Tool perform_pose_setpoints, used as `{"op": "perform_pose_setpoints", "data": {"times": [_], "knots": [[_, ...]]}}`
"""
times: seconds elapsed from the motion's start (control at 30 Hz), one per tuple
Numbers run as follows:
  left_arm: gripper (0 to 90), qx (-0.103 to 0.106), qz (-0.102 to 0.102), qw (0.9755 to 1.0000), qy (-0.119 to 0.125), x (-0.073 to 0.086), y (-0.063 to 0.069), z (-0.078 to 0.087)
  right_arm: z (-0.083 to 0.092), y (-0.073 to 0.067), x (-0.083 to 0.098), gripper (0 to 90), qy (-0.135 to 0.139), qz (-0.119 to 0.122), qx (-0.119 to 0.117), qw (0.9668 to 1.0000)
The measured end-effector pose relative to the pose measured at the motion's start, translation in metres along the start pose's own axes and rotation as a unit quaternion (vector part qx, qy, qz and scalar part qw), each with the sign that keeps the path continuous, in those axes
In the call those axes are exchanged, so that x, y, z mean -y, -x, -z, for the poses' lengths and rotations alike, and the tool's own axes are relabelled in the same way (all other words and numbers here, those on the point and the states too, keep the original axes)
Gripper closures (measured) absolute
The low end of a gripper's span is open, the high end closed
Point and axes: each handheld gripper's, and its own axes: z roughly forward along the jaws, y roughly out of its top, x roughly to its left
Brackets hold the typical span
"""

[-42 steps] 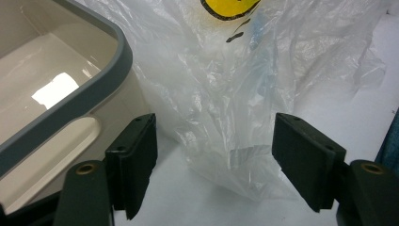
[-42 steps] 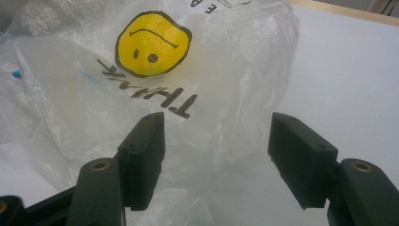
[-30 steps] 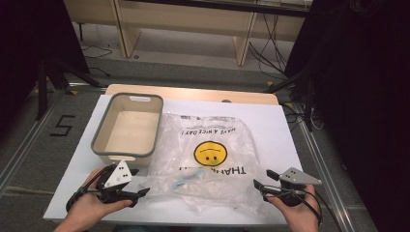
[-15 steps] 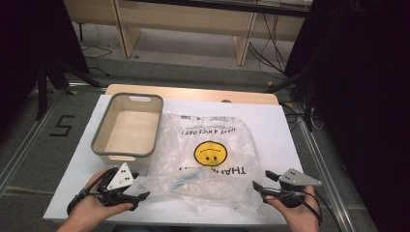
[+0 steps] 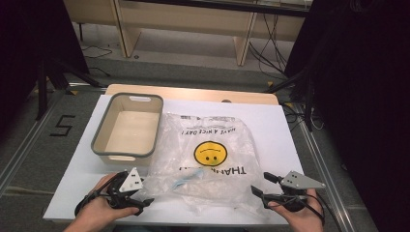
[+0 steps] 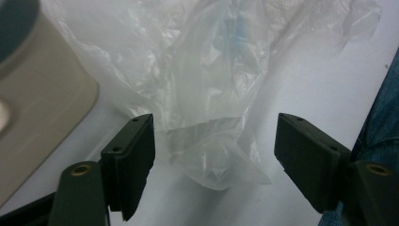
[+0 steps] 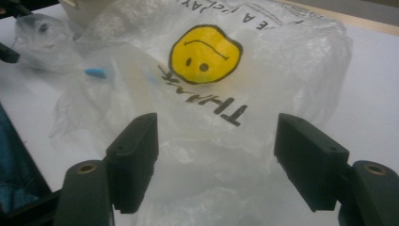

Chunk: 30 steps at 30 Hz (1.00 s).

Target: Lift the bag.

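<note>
A crumpled clear plastic bag with a yellow smiley face and black lettering lies on the white table. A small blue item shows through it near the front. At the bag's near left corner my left gripper stands open. In the left gripper view that gripper has a loose corner of the bag lying between its jaws, untouched. My right gripper is open at the near right corner. In the right gripper view it faces the bag and the smiley.
A grey-rimmed beige bin stands empty at the table's left, touching the bag's left side; its wall shows in the left gripper view. Bare table lies to the right of the bag. A wooden bench stands behind the table.
My left gripper has shifted slightly right, closer to the bag's corner. The right gripper has drifted a little right and nearer. The bag and bin have not moved.
</note>
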Motion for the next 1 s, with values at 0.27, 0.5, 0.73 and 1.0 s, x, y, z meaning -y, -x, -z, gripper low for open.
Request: {"op": "perform_pose_setpoints", "data": {"times": [0.27, 0.5, 0.73, 1.0], "knots": [[32.1, -0.003, -0.011, 0.9996, -0.024, 0.004, 0.000, -0.007, -0.003, -0.006, 0.009, 25.8, -0.020, 0.026, -0.044, 0.9985], [37.3, 0.001, -0.024, 0.9991, -0.036, 0.008, -0.001, -0.012, -0.012, -0.010, 0.015, 24.7, -0.062, 0.050, -0.075, 0.9940], [45.0, 0.010, -0.024, 0.9982, -0.055, 0.009, 0.000, -0.016, -0.023, -0.012, 0.025, 26.8, -0.106, 0.065, -0.072, 0.9896], [58.4, 0.031, -0.014, 0.9974, -0.063, 0.007, 0.000, -0.016, -0.034, -0.013, 0.034, 36.7, -0.148, 0.075, -0.076, 0.9832]]}}
